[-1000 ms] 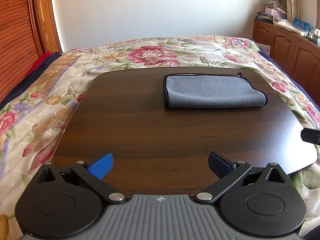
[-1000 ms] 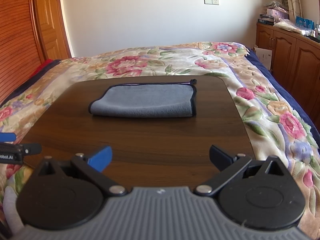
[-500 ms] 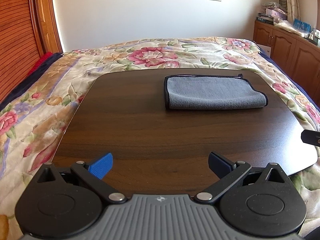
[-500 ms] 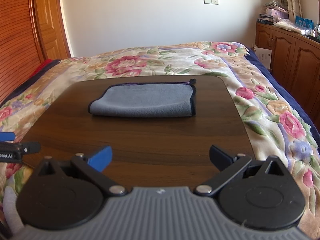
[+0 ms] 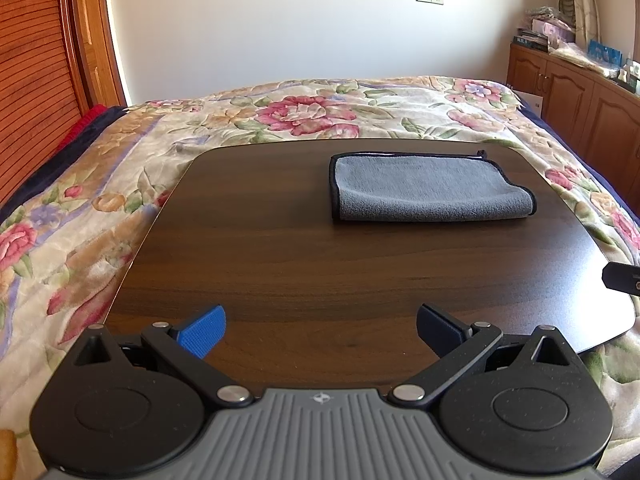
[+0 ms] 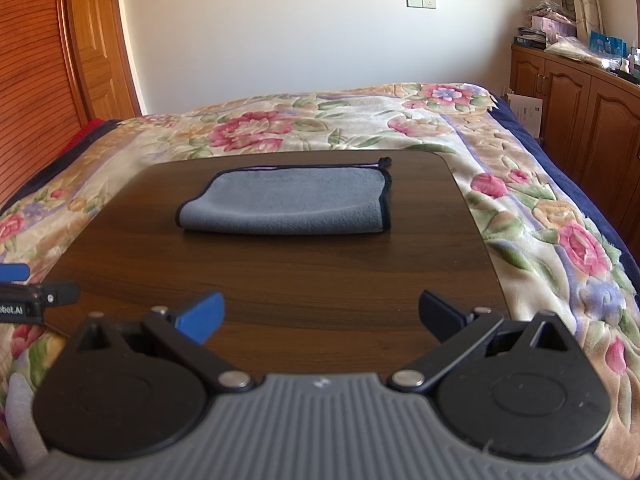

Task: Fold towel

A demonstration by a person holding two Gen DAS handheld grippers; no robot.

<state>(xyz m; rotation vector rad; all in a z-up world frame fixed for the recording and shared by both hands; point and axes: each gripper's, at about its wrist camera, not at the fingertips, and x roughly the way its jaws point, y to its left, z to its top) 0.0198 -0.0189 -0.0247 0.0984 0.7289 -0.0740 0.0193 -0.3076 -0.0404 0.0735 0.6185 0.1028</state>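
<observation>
A grey towel (image 5: 430,188) with a dark hem lies folded flat on the far part of a dark wooden board (image 5: 320,264); it also shows in the right wrist view (image 6: 288,202). My left gripper (image 5: 320,330) is open and empty over the board's near edge, well short of the towel. My right gripper (image 6: 320,316) is open and empty, also at the near edge. The left gripper's tip (image 6: 36,294) shows at the left edge of the right wrist view; the right gripper's tip (image 5: 622,276) shows at the right edge of the left wrist view.
The board (image 6: 280,264) rests on a bed with a floral cover (image 5: 80,220). A wooden wardrobe (image 5: 36,72) stands at the left. Wooden cabinets (image 6: 580,104) with clutter on top stand at the right.
Both views have shifted very slightly. The towel lies as before and both grippers stay open.
</observation>
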